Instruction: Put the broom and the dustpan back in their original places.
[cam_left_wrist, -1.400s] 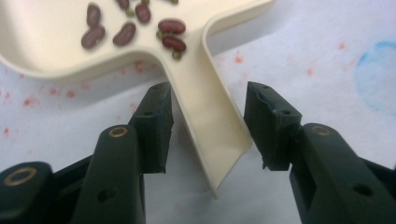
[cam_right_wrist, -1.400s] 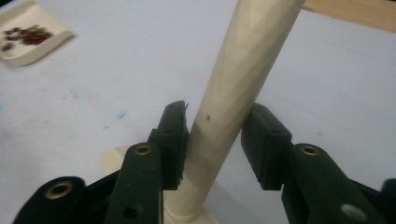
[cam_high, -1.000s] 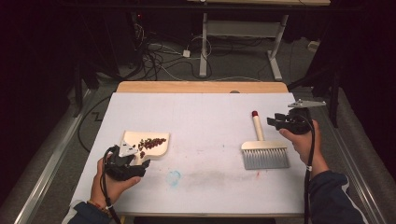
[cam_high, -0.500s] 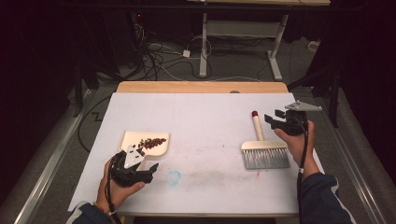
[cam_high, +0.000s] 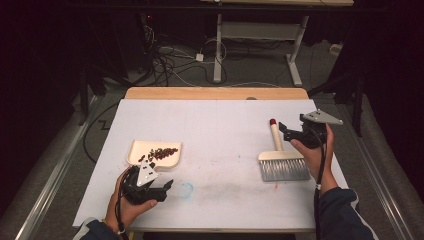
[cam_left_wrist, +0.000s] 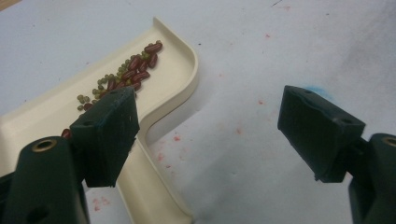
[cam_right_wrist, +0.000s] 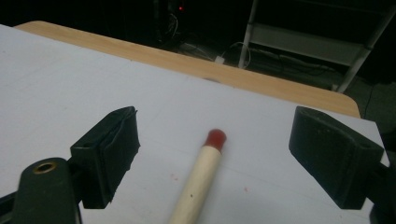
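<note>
A person works at a white table (cam_high: 220, 130), both grippers spread wide and holding nothing. The left gripper (cam_high: 167, 189) hovers just beside a cream dustpan (cam_high: 135, 148) of red and green beans (cam_high: 162, 152). The right gripper (cam_high: 284, 128) sits by the brush (cam_high: 281, 161) handle's red tip.

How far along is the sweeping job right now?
Done: beans sit in the dustpan, table looks swept. In hand: nothing; left gripper and right gripper are open. The brush lies flat. Left: perhaps emptying the dustpan.
</note>
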